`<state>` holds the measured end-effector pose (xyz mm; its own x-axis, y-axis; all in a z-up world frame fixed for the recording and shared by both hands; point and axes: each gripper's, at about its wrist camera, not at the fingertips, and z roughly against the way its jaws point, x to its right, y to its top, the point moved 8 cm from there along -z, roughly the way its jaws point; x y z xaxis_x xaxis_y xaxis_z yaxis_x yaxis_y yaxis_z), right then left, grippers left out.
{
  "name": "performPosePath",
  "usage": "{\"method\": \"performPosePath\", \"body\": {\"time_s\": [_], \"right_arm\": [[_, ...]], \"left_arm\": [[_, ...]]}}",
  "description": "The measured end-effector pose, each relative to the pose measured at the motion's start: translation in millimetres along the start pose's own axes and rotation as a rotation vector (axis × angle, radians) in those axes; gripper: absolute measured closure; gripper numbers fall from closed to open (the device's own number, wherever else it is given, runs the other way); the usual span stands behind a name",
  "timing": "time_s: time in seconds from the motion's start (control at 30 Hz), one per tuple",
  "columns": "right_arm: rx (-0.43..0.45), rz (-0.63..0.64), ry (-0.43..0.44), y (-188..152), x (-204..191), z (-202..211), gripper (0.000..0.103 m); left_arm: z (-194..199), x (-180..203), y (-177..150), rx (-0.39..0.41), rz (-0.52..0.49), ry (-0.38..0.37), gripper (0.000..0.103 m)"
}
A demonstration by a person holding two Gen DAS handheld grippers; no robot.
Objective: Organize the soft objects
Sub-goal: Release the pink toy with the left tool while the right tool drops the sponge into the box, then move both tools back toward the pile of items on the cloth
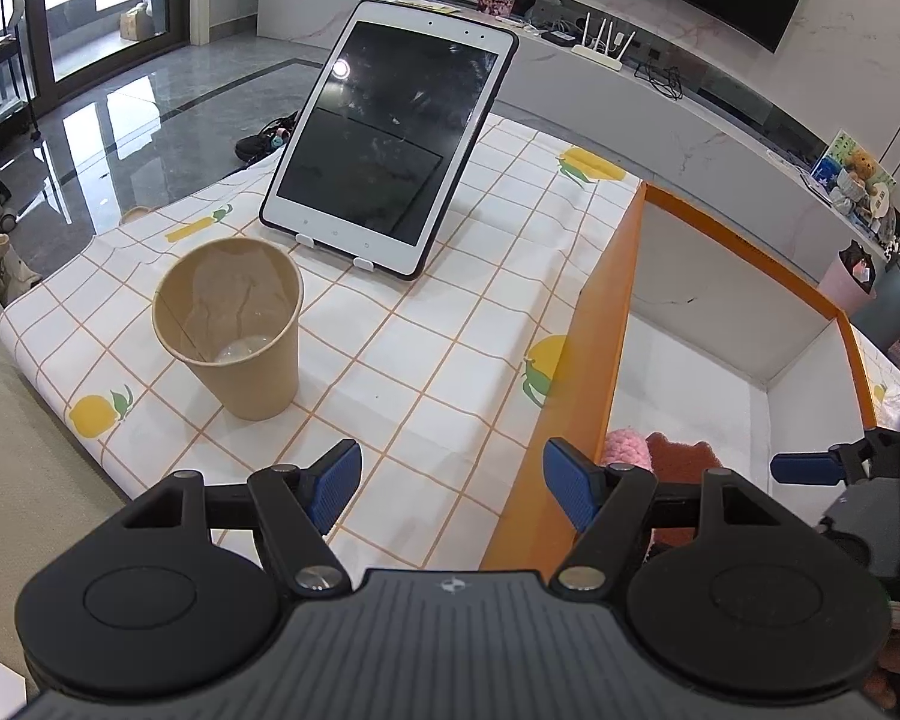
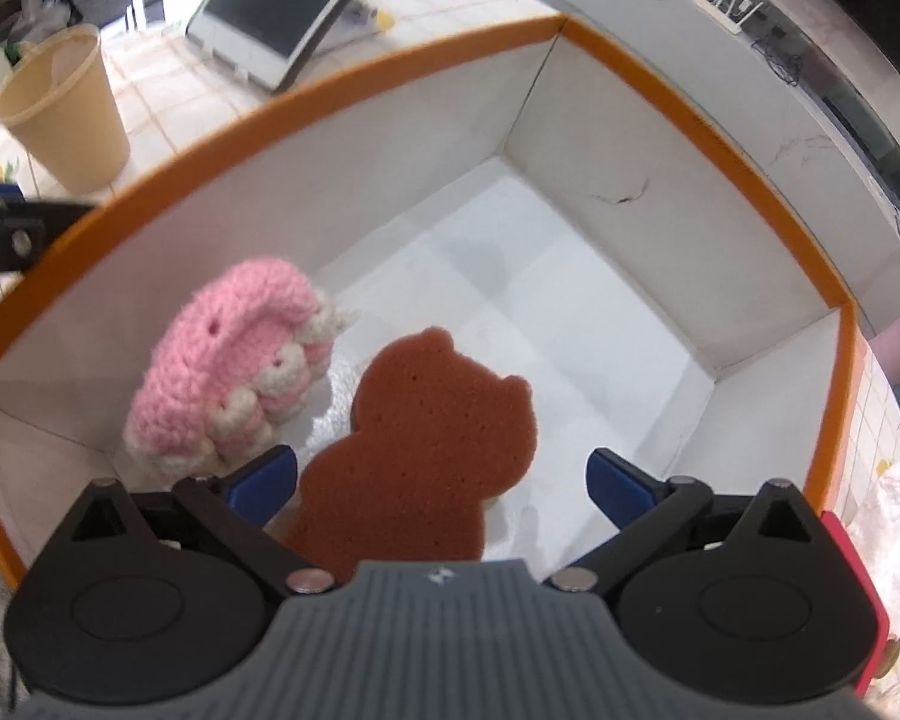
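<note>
Brown sponge in a bear shape [image 2: 426,456] lies on the white floor of the orange-edged box [image 2: 630,60], just beside the pink crochet toy [image 2: 222,384] that leans in the box's near left corner; the sponge's lower part is hidden under the right tool [image 2: 441,480], whose blue fingers stand wide apart on both sides of it without pressing. The left tool [image 1: 450,483] is also wide open and holds nothing, above the checked cloth near the box's left wall. From there only the tops of both soft things show.
</note>
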<state>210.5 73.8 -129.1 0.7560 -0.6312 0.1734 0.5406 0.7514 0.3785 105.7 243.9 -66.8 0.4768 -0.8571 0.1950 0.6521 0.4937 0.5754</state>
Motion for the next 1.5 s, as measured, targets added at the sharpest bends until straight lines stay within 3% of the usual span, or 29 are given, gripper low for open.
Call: {"method": "performPosePath", "body": {"time_s": [0.23,0.4,0.53,0.8,0.93,1.03,1.2,1.33,1.5], "right_arm": [[0.078,-0.03,-0.004,2.2,5.7,35.9,0.003],[0.165,-0.082,-0.043,-4.7,22.5,84.9,0.003],[0.218,-0.137,-0.128,-26.4,42.4,121.5,0.003],[0.282,-0.302,-0.239,-98.4,89.1,172.0,0.003],[0.27,-0.426,-0.305,-142.5,117.4,176.1,0.003],[0.264,-0.507,-0.34,-173.7,137.6,176.5,0.003],[0.247,-0.679,-0.379,-227.3,175.1,172.7,0.003],[0.252,-0.815,-0.358,-265.4,196.4,160.3,0.003],[0.213,-0.89,-0.32,-286.3,205.4,129.5,0.003]], "left_arm": [[9.4,2.6,0.2,0.022,-0.02,0.025,0.021],[29.4,12.2,2.6,0.08,-0.046,0.035,0.021],[38.0,45.7,-1.6,0.075,-0.096,-0.058,0.021],[51.7,126.6,-30.2,0.105,-0.291,-0.108,0.021],[50.7,155.6,-47.2,0.093,-0.39,-0.057,0.021],[52.7,173.1,-57.1,0.11,-0.405,-0.067,0.021],[44.5,197.6,-78.6,0.066,-0.445,-0.105,0.021],[40.9,217.5,-96.5,0.012,-0.46,-0.19,0.021],[43.4,236.2,-108.9,0.041,-0.495,-0.215,0.021]]}}
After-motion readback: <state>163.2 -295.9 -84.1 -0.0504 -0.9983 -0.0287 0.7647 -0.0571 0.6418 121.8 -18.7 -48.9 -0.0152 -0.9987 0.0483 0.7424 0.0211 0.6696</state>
